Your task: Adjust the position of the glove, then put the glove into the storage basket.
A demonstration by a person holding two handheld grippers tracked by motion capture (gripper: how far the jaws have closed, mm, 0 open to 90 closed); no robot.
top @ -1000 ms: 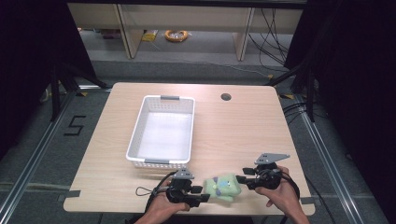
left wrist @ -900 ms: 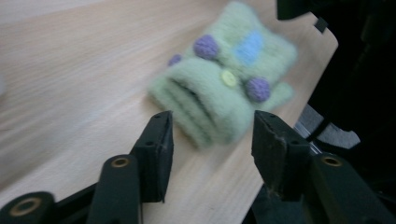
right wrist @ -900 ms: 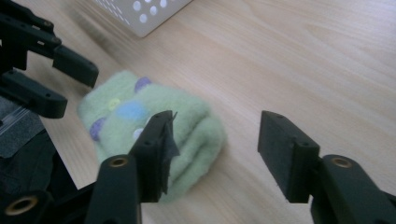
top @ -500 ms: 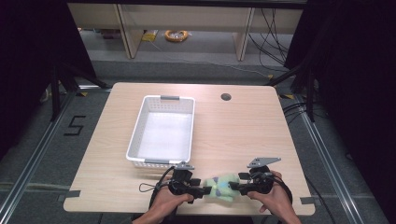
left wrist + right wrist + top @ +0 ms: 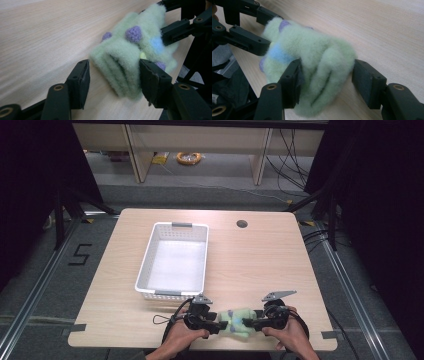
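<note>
- High view puts the fuzzy green bundle at the near edge of the desk. It sits between my left claw and right claw, which point at each other.
- From up there the bundle is small and half covered by the black jaws. I cannot read any grip from that camera.
- At the bottom edge both of the person's hands are cut off, left hand and right hand.
- A white basket stands farther back on the desk, well apart from the bundle.
- Left gripper view gives what the high view cannot. Folded layers of fleece show, with purple bobbles and a pale blue patch.
- On that claw one pad stands off the fleece, with bare desk showing in the gap. The other pad overlaps the bundle's edge. So its jaws are apart and not clamping, though they have just been closing.
- Right gripper view shows the bundle's other end bulging between the jaws.
- There one pad is sunk into the fluff and the other meets its edge. That claw is clamped on the bundle, lightly as far as I can judge, and its jaws have just been opening.
- Each gripper view also catches the far claw's black arms against the bundle. The fleece hides their tips.
</note>
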